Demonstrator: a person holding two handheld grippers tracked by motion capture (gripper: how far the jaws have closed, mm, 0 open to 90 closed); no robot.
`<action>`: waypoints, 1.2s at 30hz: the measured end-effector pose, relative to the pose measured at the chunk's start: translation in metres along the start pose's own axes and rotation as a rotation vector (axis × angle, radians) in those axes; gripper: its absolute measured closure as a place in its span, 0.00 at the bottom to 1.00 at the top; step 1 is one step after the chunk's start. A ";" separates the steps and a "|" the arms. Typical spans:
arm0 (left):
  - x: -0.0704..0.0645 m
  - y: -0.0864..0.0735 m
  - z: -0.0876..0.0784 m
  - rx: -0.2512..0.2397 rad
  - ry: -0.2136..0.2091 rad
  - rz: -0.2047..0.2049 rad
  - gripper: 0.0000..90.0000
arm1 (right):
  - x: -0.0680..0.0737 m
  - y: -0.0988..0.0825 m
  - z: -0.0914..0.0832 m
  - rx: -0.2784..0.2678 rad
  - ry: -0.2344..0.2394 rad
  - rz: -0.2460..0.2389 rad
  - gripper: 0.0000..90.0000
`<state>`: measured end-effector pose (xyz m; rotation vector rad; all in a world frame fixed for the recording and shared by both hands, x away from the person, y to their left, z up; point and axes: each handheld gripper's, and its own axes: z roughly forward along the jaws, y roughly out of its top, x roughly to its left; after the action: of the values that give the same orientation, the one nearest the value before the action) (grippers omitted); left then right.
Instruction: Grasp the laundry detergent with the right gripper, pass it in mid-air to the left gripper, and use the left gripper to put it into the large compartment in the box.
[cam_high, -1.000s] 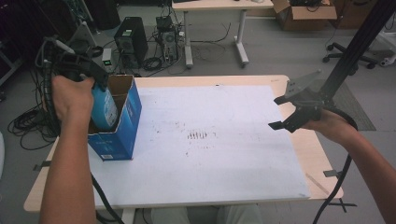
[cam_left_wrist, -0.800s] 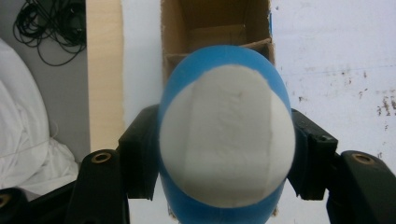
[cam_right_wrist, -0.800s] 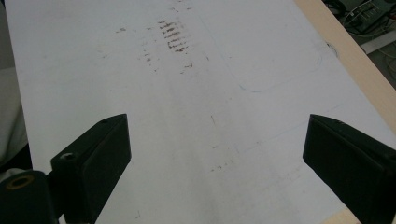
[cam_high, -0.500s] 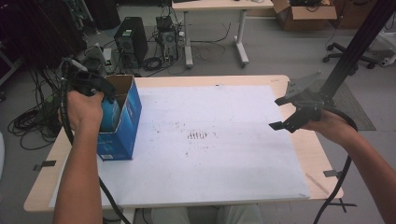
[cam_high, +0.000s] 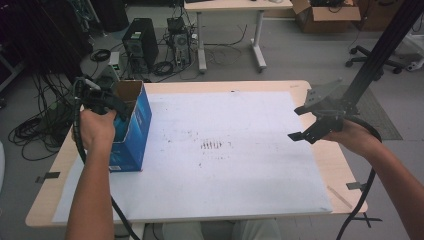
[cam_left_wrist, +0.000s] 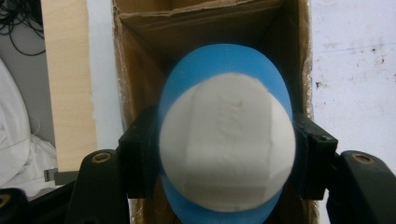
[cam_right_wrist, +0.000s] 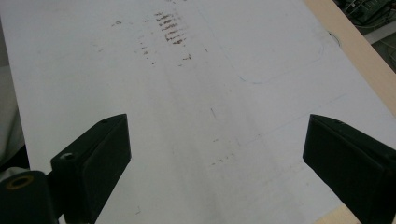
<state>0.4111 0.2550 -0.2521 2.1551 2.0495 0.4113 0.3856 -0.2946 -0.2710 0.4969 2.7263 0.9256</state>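
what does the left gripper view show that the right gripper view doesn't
The left gripper view has the left gripper shut on a blue and white bottle, seen cap-end on, held over the open top of a cardboard box. The right gripper view has the right gripper open and holding nothing, above brown smudge marks. Both take in the white sheet covering the wooden table.

box (cam_left_wrist: 140, 56) floor: hidden by blue-white object (cam_left_wrist: 227, 135) | object's lettering: blurred

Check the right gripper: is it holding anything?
No: in the right gripper view the right gripper has its jaws wide apart, with bare white sheet between them.
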 end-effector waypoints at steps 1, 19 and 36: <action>0.000 0.000 0.002 0.004 -0.001 0.001 0.42 | 0.000 0.000 0.000 -0.001 0.001 0.001 0.08; 0.003 -0.003 0.024 0.037 -0.004 0.015 0.42 | -0.001 -0.005 0.001 0.010 0.002 0.015 0.08; 0.008 -0.004 0.026 0.029 -0.043 0.014 0.33 | 0.001 -0.005 0.006 0.009 0.013 0.013 0.08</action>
<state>0.4156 0.2651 -0.2773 2.1762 2.0315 0.3365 0.3853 -0.2950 -0.2788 0.5129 2.7432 0.9230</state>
